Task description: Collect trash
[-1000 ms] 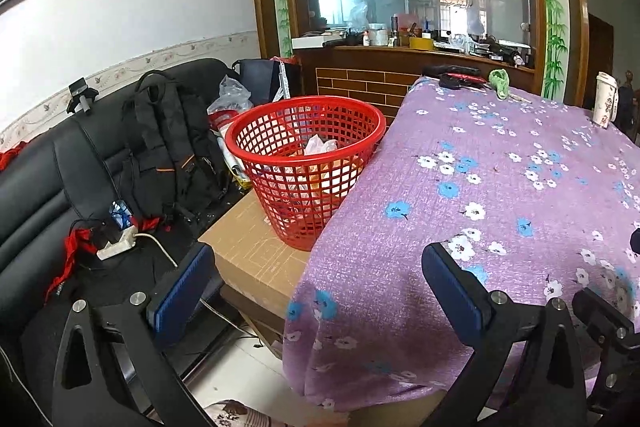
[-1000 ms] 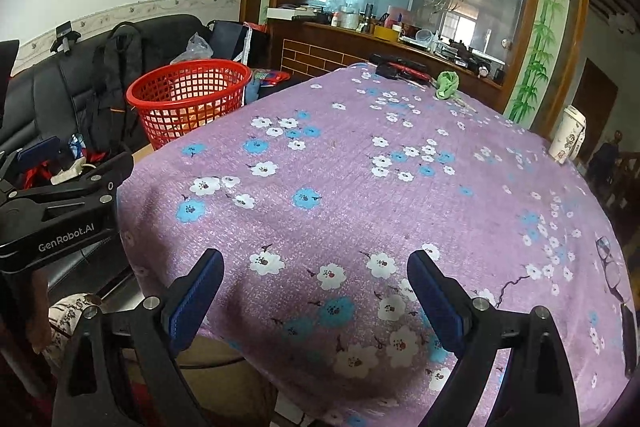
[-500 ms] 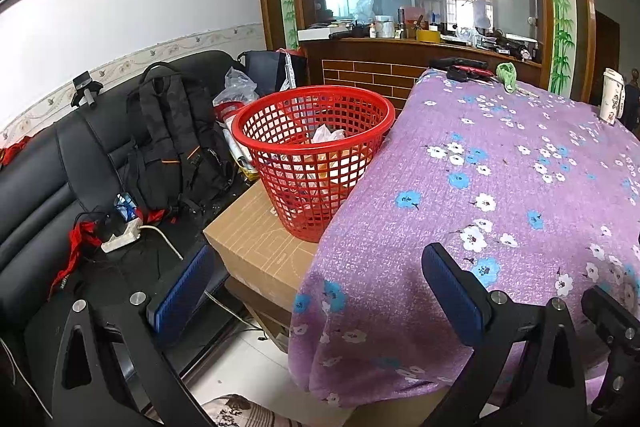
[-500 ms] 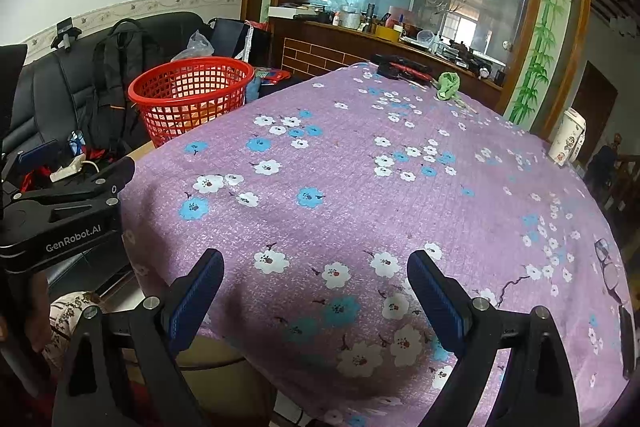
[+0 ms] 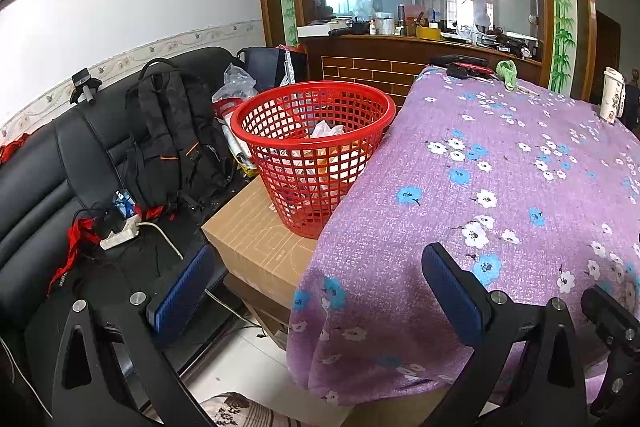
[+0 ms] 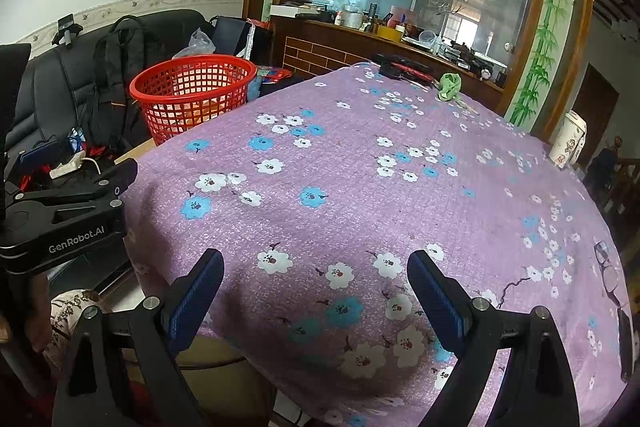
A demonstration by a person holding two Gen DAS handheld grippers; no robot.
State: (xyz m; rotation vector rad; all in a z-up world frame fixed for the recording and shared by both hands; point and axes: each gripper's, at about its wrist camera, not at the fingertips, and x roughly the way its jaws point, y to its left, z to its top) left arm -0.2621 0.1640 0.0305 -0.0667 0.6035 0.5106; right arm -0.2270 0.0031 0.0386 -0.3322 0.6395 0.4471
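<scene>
Far left: black sofa [image 5: 48,163] with a black backpack [image 5: 168,131] leaning on its back, a white power strip [image 5: 120,235] on the seat.

Next right: red basket [image 5: 312,155] standing upright on a cardboard box [image 5: 256,239], its side touching the draped edge of the purple flowered cloth [image 5: 500,187]. Crumpled paper and wrappers [image 5: 326,131] lie inside the basket.

Table under the cloth: top mostly bare; a green rag [image 6: 450,87] and a dark object beside it at the far edge, a patterned cup [image 6: 568,143] at the far right edge.

Left gripper [image 5: 316,291]: held low at the table's near corner, fingers spread wide, nothing between them.

Right gripper [image 6: 316,291]: over the near edge of the cloth, fingers wide apart, empty. The left gripper's body shows at the left of the right wrist view.
</scene>
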